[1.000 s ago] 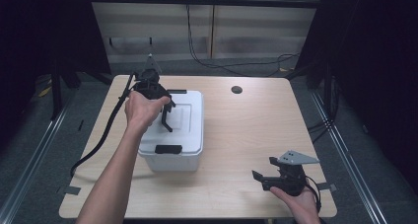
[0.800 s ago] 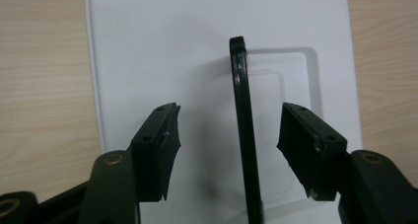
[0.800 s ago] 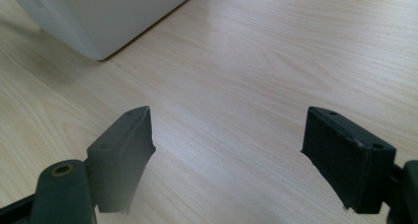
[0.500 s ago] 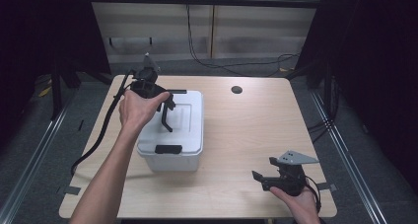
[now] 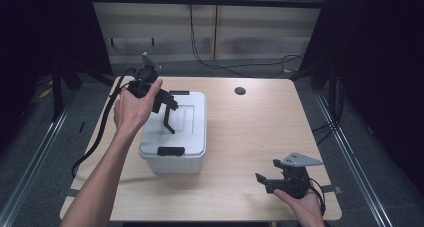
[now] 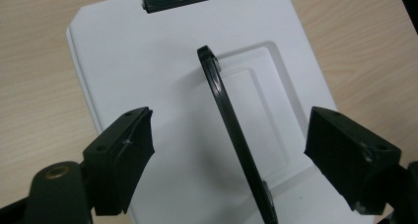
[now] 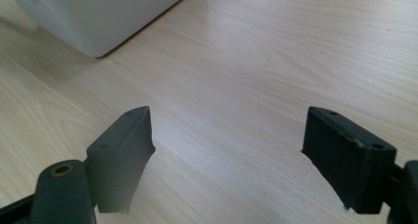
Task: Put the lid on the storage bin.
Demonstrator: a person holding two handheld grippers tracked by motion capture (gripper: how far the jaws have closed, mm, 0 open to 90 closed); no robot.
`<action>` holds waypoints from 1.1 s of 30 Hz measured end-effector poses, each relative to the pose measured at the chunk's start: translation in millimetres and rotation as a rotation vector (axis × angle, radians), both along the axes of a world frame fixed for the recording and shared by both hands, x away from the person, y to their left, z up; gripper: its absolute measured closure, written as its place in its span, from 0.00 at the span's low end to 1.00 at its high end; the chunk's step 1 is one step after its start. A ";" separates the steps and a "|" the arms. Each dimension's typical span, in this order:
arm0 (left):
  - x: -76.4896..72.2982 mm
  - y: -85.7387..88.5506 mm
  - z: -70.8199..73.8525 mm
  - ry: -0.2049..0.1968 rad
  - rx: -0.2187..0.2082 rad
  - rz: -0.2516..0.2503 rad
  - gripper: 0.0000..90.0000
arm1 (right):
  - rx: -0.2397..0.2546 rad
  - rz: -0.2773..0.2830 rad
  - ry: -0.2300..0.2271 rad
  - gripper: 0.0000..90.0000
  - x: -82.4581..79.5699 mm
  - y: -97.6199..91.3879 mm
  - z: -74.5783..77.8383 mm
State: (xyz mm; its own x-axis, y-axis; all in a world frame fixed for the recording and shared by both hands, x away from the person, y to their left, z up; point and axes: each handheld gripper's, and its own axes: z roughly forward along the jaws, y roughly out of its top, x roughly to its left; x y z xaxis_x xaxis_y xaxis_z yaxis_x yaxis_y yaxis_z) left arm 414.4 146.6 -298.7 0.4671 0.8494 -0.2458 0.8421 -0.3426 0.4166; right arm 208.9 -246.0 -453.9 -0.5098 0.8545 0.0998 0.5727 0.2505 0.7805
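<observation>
Our left gripper (image 6: 226, 150) had just been opening; its jaws stood wide, the box (image 5: 175, 132)'s raised black handle (image 6: 231, 135) between them, untouched. Right gripper (image 7: 226, 155) gaped, empty.

Table (image 5: 260, 132) brightly lit from above, surroundings left dark, soft shadow cast beside white box (image 5: 187, 137), close jaws blurred.

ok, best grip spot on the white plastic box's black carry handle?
Grip the raised black carry handle mid-span, coming from above with the left hand-held gripper. It stands up off the white plastic lid, thin edge between the open jaws, so they can close across its flat sides.
</observation>
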 end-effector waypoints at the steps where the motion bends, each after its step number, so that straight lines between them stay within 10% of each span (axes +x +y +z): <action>1: -1.4 2.7 0.6 -0.007 -0.003 -0.013 0.20 | -0.001 0.000 0.000 0.21 0.0 0.1 -0.1; 27: -32.4 77.2 -4.8 -0.124 -0.153 -0.121 0.22 | 0.000 -0.009 0.001 0.21 0.5 -0.2 0.2; 33: -42.1 91.7 -9.1 -0.170 -0.128 -0.150 0.24 | -0.002 -0.010 -0.003 0.21 0.4 -0.2 0.3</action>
State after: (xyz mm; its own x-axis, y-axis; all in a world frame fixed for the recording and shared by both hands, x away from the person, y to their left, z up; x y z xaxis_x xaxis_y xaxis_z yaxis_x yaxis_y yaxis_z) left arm 372.3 238.2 -307.8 0.6292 0.7346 -0.2539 0.7001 -0.3938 0.5956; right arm 209.3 -246.2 -453.5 -0.5011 0.8599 0.0967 0.5728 0.2458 0.7820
